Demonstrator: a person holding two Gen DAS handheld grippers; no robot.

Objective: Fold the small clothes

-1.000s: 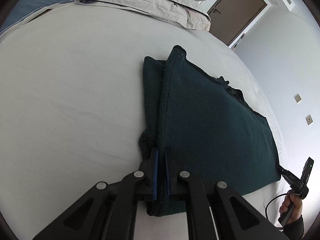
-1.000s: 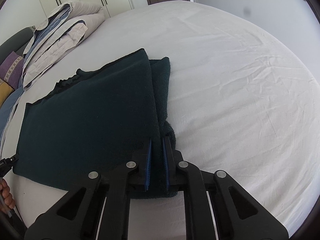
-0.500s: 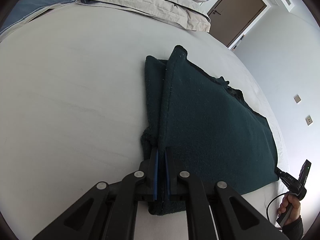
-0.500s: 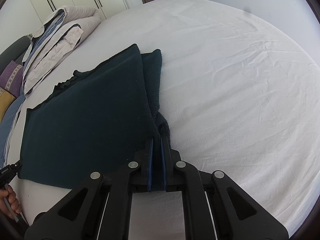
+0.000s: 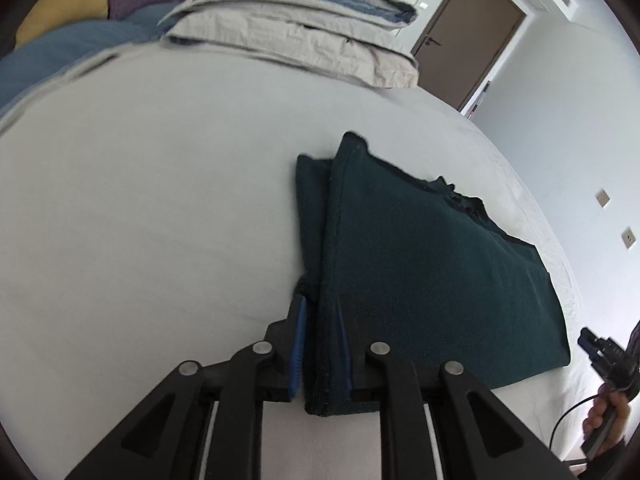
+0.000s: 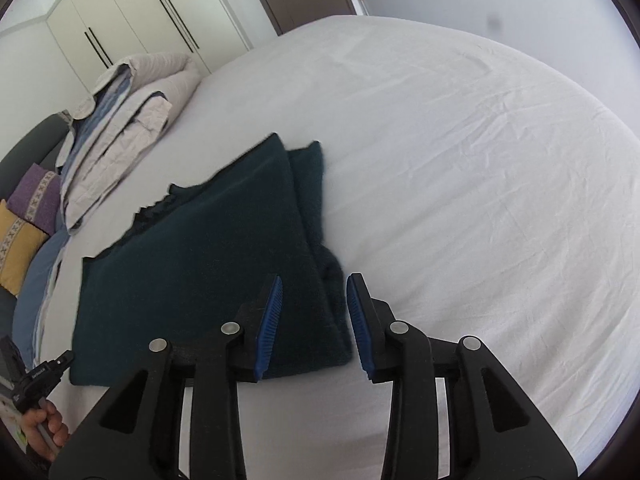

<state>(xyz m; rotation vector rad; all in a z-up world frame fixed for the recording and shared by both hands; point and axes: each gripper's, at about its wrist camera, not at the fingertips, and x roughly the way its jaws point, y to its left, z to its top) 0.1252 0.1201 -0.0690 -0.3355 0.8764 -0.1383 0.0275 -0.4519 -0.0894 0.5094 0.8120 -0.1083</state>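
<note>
On the bed: white sheet (image 6: 460,168), I work low over it so the cloth lies flat as it's folded.
Far left: stacked bedding (image 5: 296,40) and cushions (image 6: 28,216), well apart from the work area, out of my way.
Left gripper (image 5: 320,344): jaws slightly parted around the near corner of the garment; left pad (image 5: 298,344) shows a thin gap to the cloth, so I judge it loosening, not clamped.
Garment: dark green garment (image 5: 420,264), folded once, flat on the sheet mid-bed, a narrower layer showing along one side.
Right gripper (image 6: 314,320): jaws wide apart, released, straddling the other near corner without touching it.
Why: I judge both corners were set down to finish a fold, edges aligned.
</note>
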